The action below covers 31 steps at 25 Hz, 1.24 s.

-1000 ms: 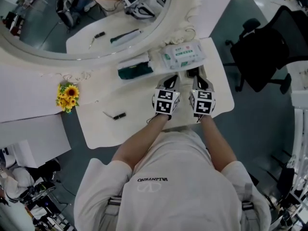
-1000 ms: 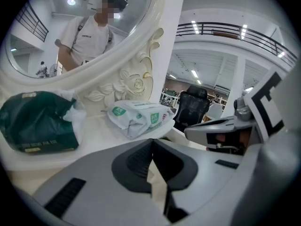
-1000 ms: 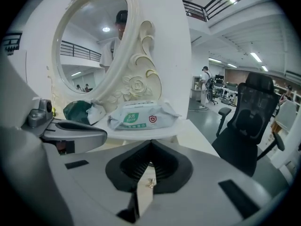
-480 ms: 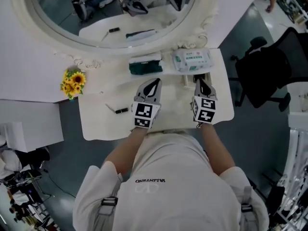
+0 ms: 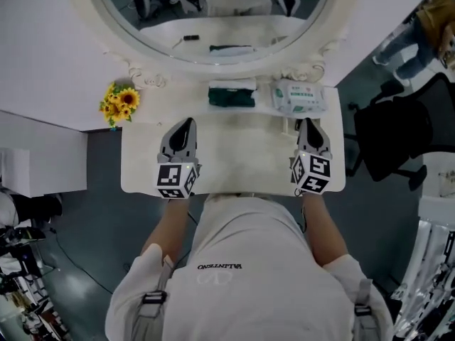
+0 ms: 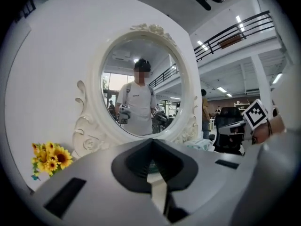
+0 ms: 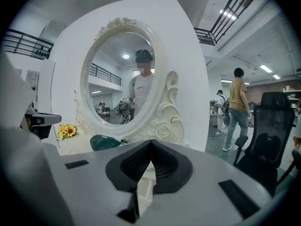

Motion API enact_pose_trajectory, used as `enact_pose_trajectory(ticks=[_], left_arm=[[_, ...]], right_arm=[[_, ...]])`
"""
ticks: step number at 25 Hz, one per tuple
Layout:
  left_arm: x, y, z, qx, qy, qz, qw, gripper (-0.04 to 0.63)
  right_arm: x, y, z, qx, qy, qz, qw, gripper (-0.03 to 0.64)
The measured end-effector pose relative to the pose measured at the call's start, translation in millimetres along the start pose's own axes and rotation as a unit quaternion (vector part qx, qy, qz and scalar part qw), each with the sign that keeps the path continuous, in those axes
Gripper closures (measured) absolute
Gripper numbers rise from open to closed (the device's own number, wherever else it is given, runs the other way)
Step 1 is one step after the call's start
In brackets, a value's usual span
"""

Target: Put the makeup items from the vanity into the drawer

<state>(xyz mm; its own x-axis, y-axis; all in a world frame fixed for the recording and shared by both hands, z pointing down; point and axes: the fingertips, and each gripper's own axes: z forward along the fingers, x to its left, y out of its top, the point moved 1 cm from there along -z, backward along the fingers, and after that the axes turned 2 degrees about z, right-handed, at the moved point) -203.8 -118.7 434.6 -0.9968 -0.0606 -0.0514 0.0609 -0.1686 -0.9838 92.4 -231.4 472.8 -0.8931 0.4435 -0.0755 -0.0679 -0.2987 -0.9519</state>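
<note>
Standing against white wall (image 5: pixel 43 62): cream-framed oval mirror (image 5: pixel 213 9) over cream vanity tabletop (image 5: pixel 242 155); black office chair (image 5: pixel 387 141) on grey floor (image 5: pixel 85 247). At mirror's foot: dark green makeup pouch (image 5: pixel 231 96), white wipes pack (image 5: pixel 298 98). Over tabletop, jaws closed and empty: left gripper (image 5: pixel 186 123), right gripper (image 5: pixel 308 123).

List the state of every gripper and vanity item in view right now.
left gripper: fingers shut, empty, over the vanity top.
right gripper: fingers shut, empty.
green pouch: lying at the foot of the mirror, untouched.
wipes pack: lying flat beside the pouch, untouched.
sunflowers: standing left of the mirror's base.
</note>
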Motion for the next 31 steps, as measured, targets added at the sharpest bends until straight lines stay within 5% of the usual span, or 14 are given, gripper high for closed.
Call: enact_pose_trajectory(ticks=[10, 31], left_arm=[[35, 14, -38, -0.034, 0.056, 0.004, 0.9978, 0.594], [21, 11, -38, -0.025, 0.042, 0.005, 0.9988, 0.594]], right_arm=[[17, 18, -7, -0.018, 0.027, -0.025, 0.999, 0.607], [16, 16, -13, -0.018, 0.025, -0.029, 0.999, 0.607]])
